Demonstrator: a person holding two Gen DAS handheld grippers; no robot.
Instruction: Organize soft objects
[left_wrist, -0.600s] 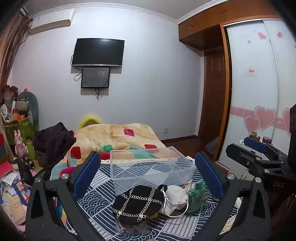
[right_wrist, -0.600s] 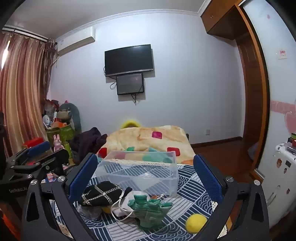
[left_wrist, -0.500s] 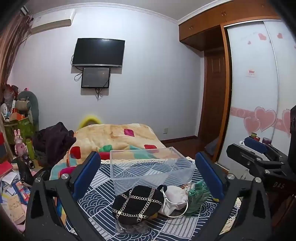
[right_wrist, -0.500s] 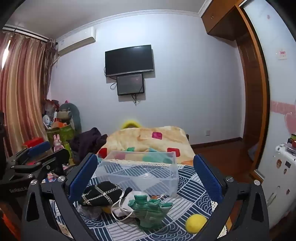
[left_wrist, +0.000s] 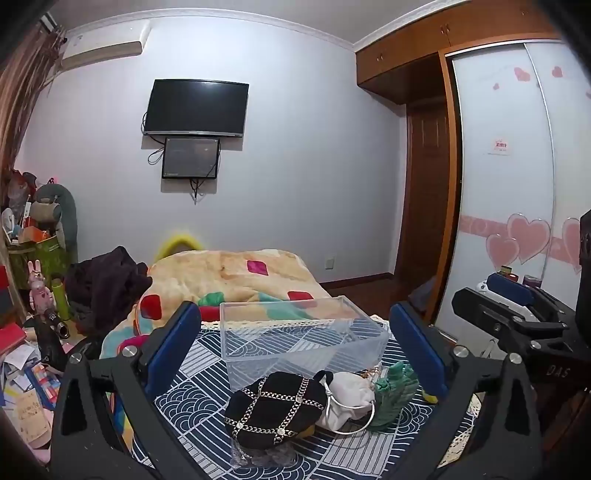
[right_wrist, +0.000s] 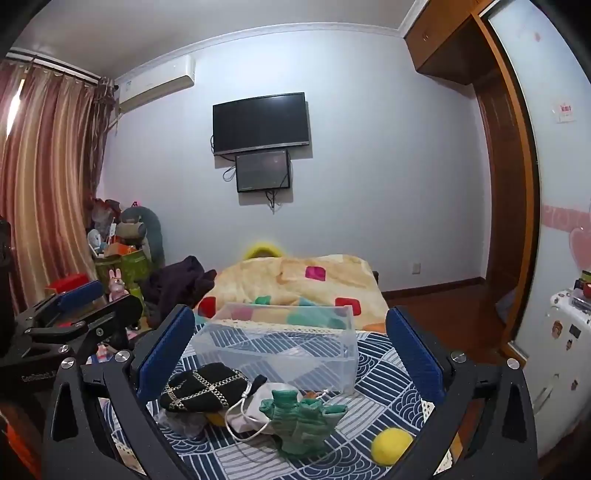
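A clear plastic bin (left_wrist: 301, 341) (right_wrist: 280, 345) stands empty on a blue patterned cloth (left_wrist: 192, 402). In front of it lie a black hat with gold chains (left_wrist: 275, 408) (right_wrist: 203, 387), a white pouch (left_wrist: 349, 400) (right_wrist: 255, 406), a green plush toy (left_wrist: 393, 391) (right_wrist: 301, 417) and a yellow ball (right_wrist: 390, 445). My left gripper (left_wrist: 295, 350) is open and empty, above and behind the hat. My right gripper (right_wrist: 290, 350) is open and empty, above the green toy. Each gripper shows at the edge of the other's view.
A bed with a yellow blanket (left_wrist: 229, 277) lies behind the bin. Dark clothes (left_wrist: 105, 280) and a cluttered shelf (left_wrist: 33, 258) are at the left. A wardrobe with sliding doors (left_wrist: 502, 184) is at the right. A TV (left_wrist: 195, 107) hangs on the far wall.
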